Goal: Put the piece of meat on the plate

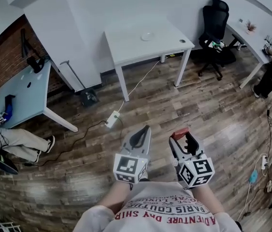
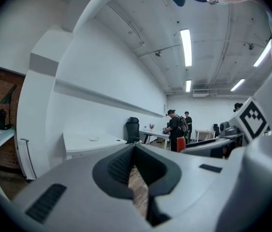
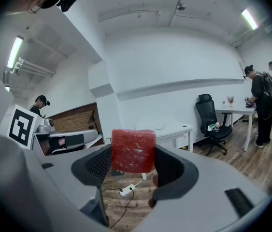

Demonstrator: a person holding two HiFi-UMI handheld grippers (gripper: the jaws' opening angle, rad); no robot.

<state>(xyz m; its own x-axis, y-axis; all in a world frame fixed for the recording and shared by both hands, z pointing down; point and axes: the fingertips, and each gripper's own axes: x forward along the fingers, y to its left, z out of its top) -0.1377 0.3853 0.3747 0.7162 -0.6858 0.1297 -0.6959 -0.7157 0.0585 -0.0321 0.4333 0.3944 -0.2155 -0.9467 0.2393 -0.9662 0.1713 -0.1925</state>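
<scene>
The meat (image 3: 133, 150), pinched between the jaws of the right gripper (image 1: 182, 138), is held high, apparently ready for carrying to the plate (image 1: 147, 36) on the table (image 1: 126, 50) well ahead; the left gripper (image 1: 141, 135) beside it is closed and empty.

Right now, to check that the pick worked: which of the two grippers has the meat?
The right gripper: its jaws are clamped on the red piece of meat. The left gripper has its jaws together with nothing between them.

An office: white desks (image 1: 131, 46), a black swivel chair (image 1: 216, 21), wood-plank floor (image 1: 208, 105) and ceiling strip lights (image 2: 186, 47).
</scene>
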